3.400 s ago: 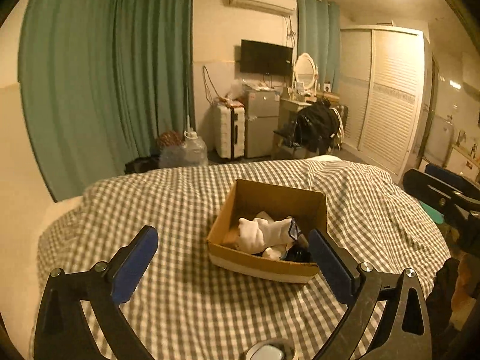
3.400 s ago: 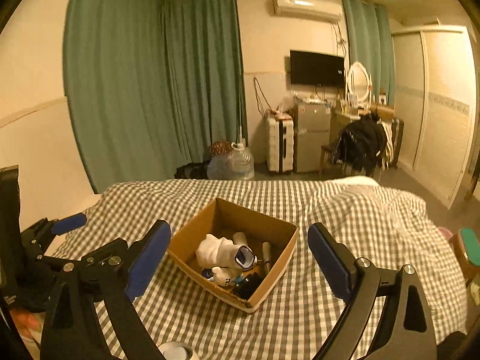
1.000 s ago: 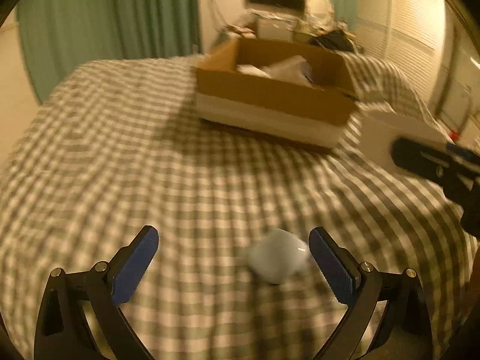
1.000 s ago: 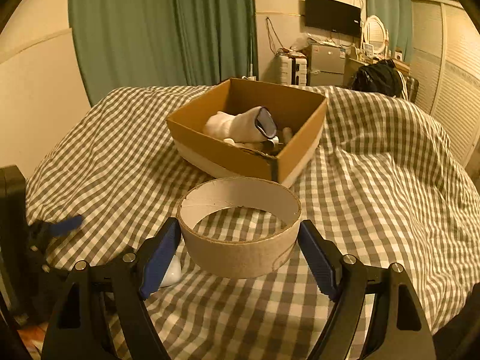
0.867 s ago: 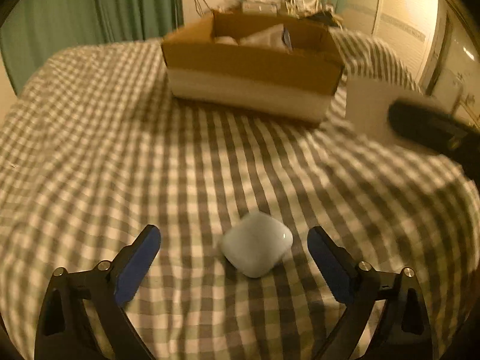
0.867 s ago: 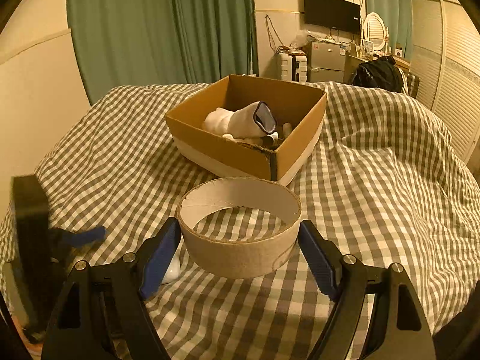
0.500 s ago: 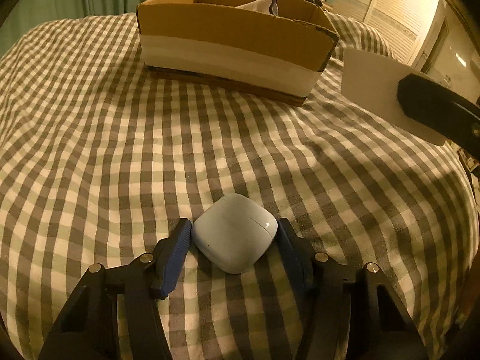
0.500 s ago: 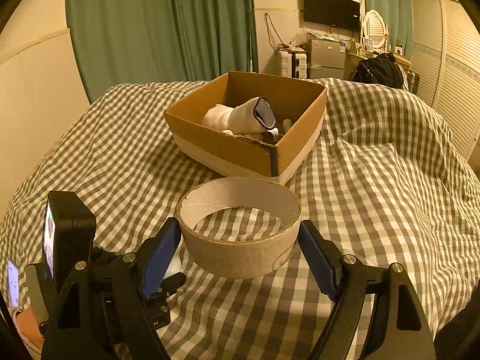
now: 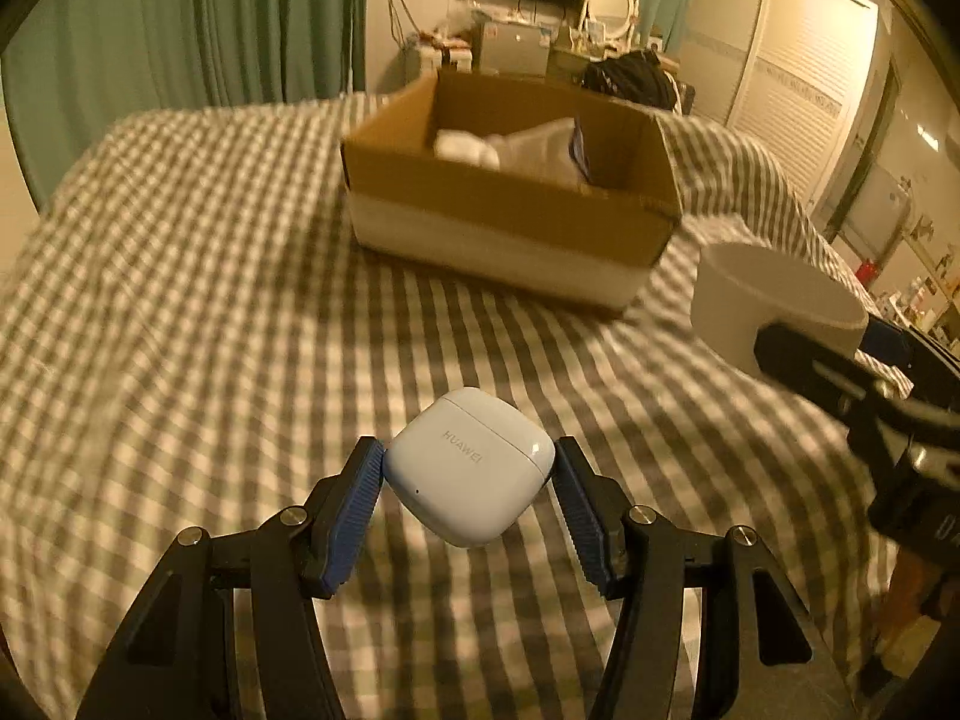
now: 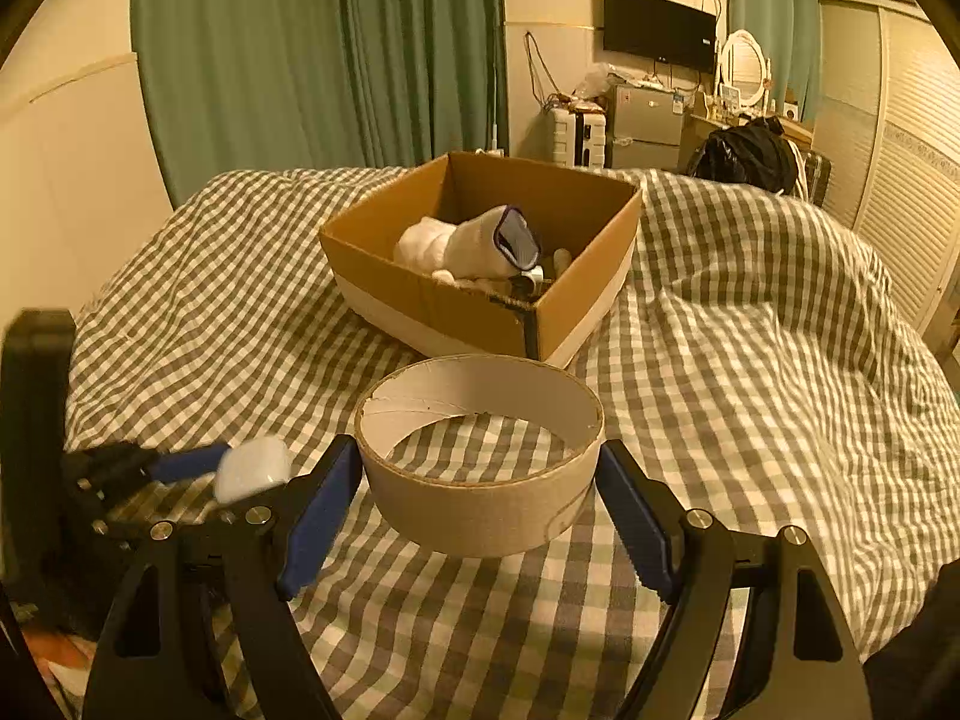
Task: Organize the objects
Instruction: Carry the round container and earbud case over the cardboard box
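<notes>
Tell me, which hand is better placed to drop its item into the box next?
Probably right: the right gripper holds the cardboard ring just before the box; the left gripper, with the earbud case, looks farther back.

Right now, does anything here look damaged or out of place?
Mostly the cardboard ring in the right gripper: its inner paper lining is torn and peeling near the rim. The cardboard box sits tilted on the rumpled bedspread.
</notes>
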Available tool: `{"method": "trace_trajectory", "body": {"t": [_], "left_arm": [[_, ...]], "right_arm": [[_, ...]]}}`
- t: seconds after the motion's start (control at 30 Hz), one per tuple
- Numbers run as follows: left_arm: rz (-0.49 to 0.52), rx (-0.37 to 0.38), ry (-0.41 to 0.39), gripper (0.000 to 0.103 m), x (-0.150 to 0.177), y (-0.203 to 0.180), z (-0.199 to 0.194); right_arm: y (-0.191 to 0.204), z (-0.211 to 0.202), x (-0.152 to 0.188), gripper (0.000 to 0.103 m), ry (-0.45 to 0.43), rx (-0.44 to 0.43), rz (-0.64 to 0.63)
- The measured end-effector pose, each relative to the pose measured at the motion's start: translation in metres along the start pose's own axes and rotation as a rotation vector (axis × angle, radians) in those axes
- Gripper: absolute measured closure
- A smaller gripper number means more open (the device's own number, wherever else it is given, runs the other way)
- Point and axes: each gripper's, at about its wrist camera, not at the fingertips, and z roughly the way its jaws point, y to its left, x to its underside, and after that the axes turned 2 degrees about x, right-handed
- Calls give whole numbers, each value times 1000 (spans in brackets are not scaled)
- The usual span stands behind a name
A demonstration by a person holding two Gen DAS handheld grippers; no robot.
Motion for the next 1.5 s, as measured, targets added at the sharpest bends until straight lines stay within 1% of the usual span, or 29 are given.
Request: {"method": "trace_trajectory", "body": {"t": [0.2,0.4,0.6,0.67,0.8,0.9,1.0,1.13,1.23,1.37,1.43,1.5], "left_arm": [[12,-24,-72,44,-32,3,-22],[33,-41,-157,44,-75,2,-41],[68,-52,-229,44,-117,-7,-54],[90,-60,-246,44,-131,-11,-53],[114,-74,-284,44,-158,-14,-49],[122,-71,-300,44,-181,-11,-38],[130,-79,-306,44,-195,-11,-25],[135,-92,-307,44,-217,-1,6],[126,-73,-291,44,-230,7,32],[145,-61,-287,44,-235,8,65],[146,-56,-268,44,-232,11,82],[135,-34,-236,44,-228,14,99]], "right_arm": [[3,-14,-19,23,-47,14,-36],[4,-27,-46,23,-104,19,-61],[0,-31,-82,23,-163,18,-73],[-1,-31,-96,23,-182,8,-70],[-2,-30,-124,23,-228,19,-83],[-7,-25,-143,23,-249,26,-89],[-13,-13,-165,23,-262,42,-89],[-23,10,-191,23,-261,65,-79],[-32,33,-213,23,-243,61,-41],[-47,71,-232,23,-201,46,4],[-51,90,-234,23,-187,49,12],[-54,105,-230,23,-174,49,23]]}}
